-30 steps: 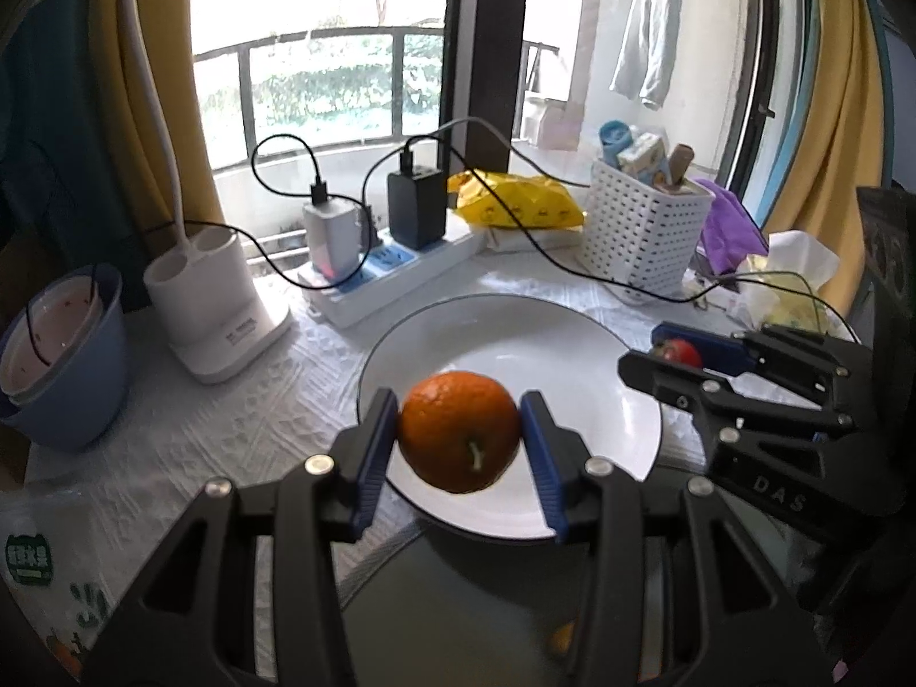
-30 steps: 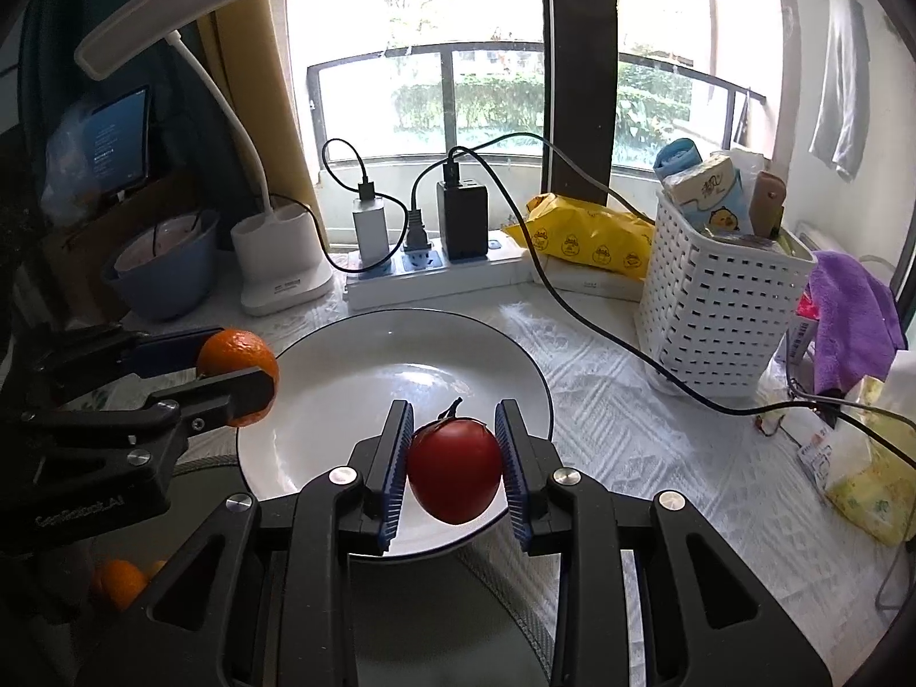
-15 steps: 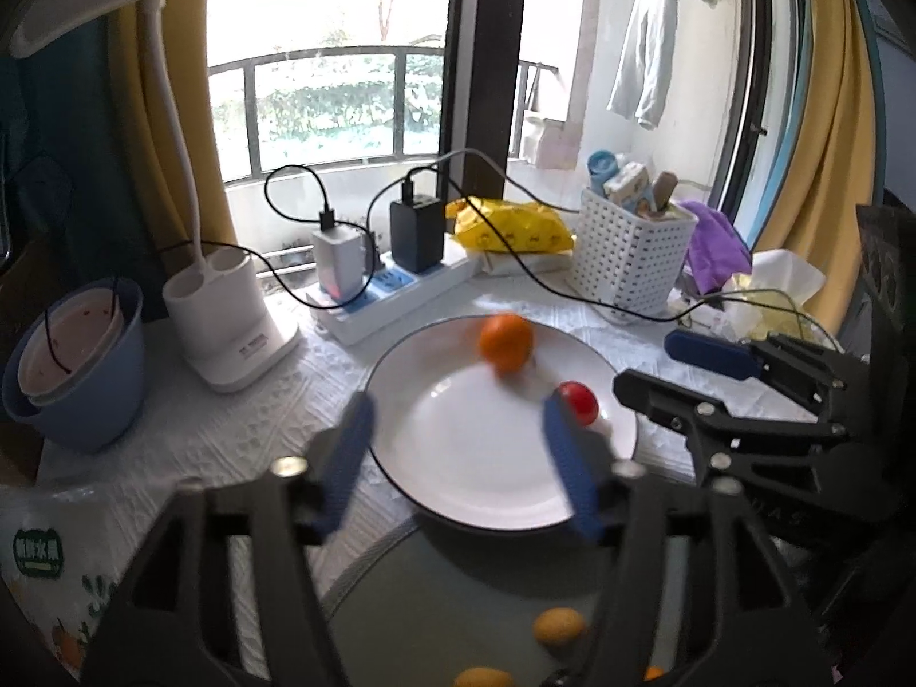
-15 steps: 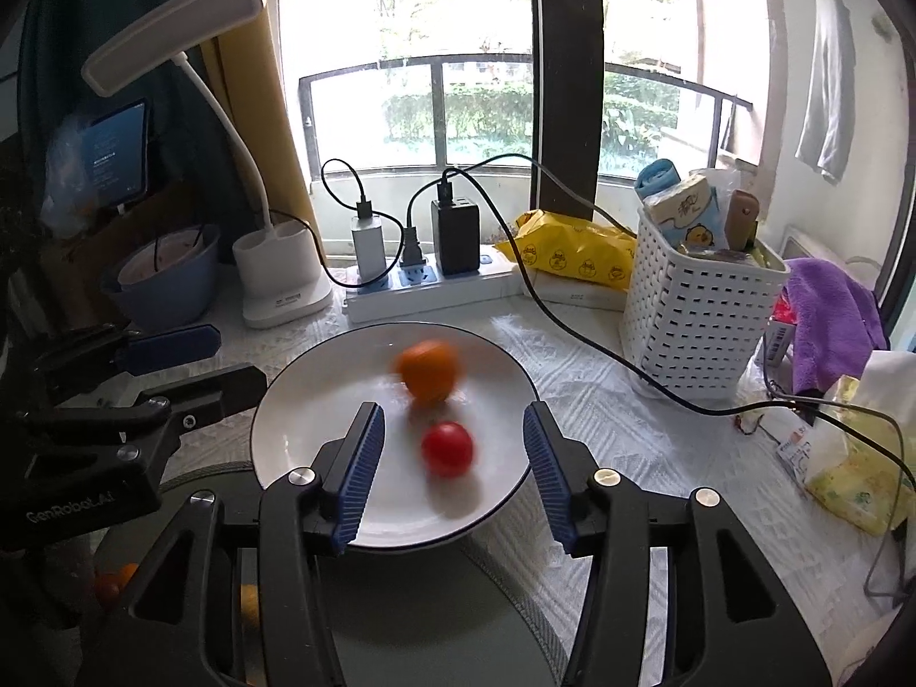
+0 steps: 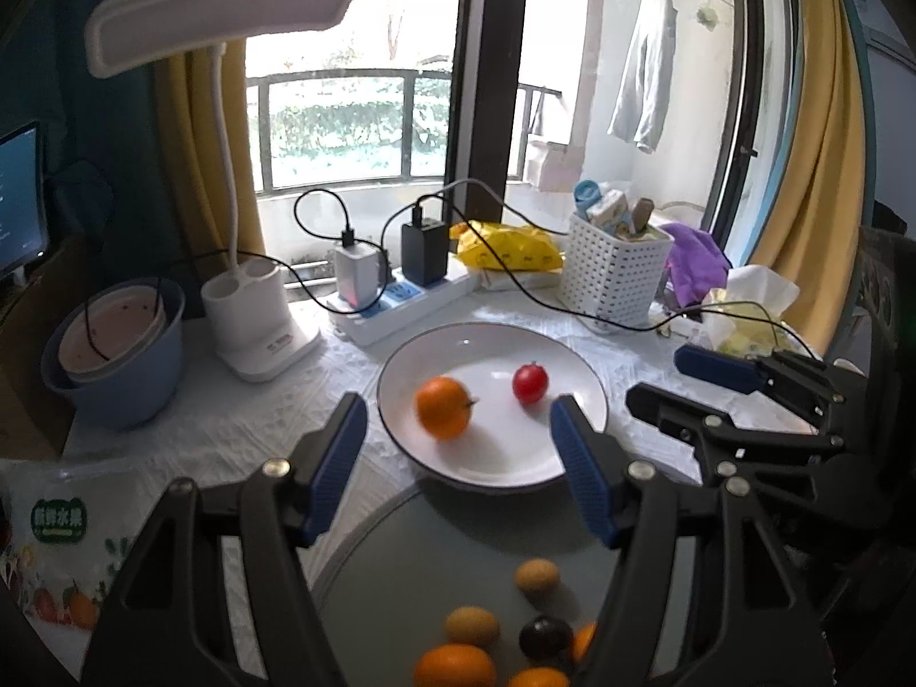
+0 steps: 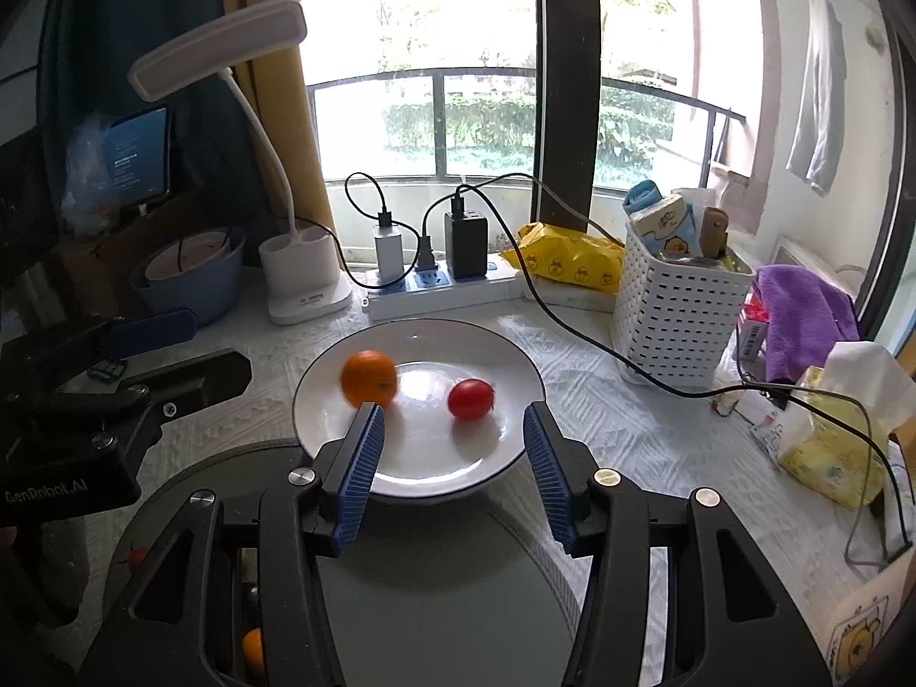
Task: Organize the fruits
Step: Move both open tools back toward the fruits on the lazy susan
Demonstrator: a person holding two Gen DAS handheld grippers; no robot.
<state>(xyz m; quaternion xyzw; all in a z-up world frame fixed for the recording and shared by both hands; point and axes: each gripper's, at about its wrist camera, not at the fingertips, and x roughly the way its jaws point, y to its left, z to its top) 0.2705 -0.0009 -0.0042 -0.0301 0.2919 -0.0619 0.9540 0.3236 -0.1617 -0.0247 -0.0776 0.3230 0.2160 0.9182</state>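
Left claw (image 5: 452,458): parted, nothing gripped; jaws lately widened.
Right claw (image 6: 452,469): parted, nothing gripped; jaws lately widened.
Orange (image 5: 442,406): lies on the white plate (image 5: 564,458), ahead of the left claw, blurred.
Tomato (image 6: 470,398): lies on the plate, ahead of the right claw.
Risk: the orange is judged unsettled; a roll off the plate rim or into the tomato is possible.
Remaining fruit (image 5: 455,667): seen below the left claw.
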